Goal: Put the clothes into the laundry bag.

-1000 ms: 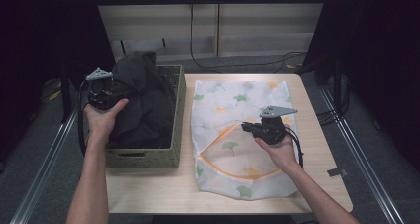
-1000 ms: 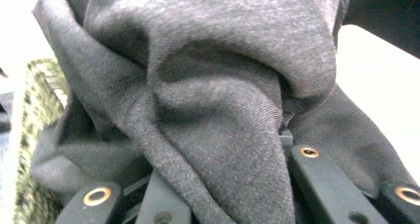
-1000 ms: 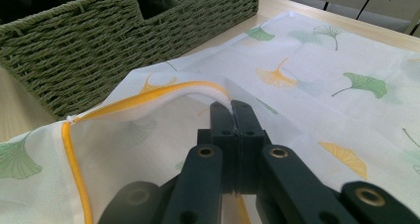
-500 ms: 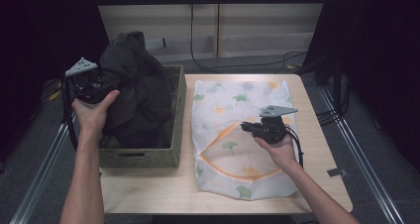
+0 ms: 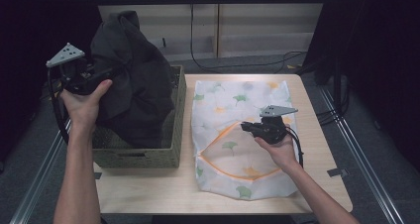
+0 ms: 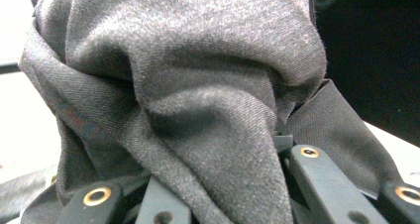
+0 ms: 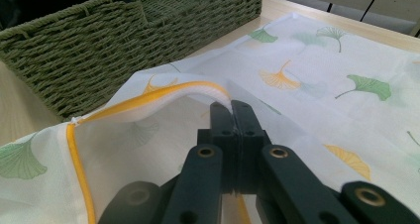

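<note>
A dark grey garment (image 5: 132, 80) hangs lifted above the green woven basket (image 5: 148, 154), its lower part still inside. My left gripper (image 5: 101, 75) is shut on the garment's cloth (image 6: 208, 115), which bunches over the jaws in the left gripper view. A white mesh laundry bag (image 5: 237, 115) with ginkgo leaf print lies flat on the table to the right of the basket. My right gripper (image 5: 246, 127) is shut on the bag's orange-trimmed opening edge (image 7: 218, 92) and holds it raised a little, so the mouth gapes toward the basket (image 7: 124, 45).
The light wooden table (image 5: 317, 184) has bare room at the front and right edge. Cables (image 5: 247, 65) trail on the floor behind it. Metal rails (image 5: 366, 159) run along both sides of the table.
My left gripper has risen and moved left with the dark garment, pulling most of it up out of the basket. The right gripper and the bag have stayed still.
</note>
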`<act>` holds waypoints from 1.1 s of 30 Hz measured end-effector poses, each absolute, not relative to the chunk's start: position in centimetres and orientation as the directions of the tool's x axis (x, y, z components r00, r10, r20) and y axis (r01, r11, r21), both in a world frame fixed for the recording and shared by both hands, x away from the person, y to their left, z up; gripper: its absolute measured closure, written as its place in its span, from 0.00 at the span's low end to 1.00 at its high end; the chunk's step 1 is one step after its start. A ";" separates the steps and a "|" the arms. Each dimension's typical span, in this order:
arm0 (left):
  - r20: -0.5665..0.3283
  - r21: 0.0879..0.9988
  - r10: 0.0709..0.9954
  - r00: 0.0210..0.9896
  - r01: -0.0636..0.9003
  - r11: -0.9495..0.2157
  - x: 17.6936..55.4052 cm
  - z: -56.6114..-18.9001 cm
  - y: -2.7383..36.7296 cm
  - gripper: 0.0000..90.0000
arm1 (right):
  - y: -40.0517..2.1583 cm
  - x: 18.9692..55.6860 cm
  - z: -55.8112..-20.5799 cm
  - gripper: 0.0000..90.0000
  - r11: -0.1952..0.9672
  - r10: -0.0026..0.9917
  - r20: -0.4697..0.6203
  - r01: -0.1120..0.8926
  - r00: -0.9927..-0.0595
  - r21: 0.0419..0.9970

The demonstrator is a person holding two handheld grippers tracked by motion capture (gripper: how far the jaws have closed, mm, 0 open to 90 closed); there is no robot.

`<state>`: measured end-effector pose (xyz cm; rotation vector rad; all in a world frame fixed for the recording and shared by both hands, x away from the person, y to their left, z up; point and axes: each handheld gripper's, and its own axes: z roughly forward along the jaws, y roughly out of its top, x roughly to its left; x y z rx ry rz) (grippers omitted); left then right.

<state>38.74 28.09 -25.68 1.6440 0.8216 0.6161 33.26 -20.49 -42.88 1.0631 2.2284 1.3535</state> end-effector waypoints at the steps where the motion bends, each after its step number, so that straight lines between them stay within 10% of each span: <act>1: -0.025 0.977 0.778 0.628 0.181 -0.115 38.6 -25.4 28.0 0.81 | -20.5 33.3 -42.9 1.00 0.273 0.736 0.100 0.428 -0.670 0.862; 33: 0.017 1.000 0.702 0.712 -0.001 -0.023 35.5 -18.0 26.0 0.81 | -20.6 33.4 -42.9 1.00 0.266 0.729 0.114 0.434 -0.674 0.861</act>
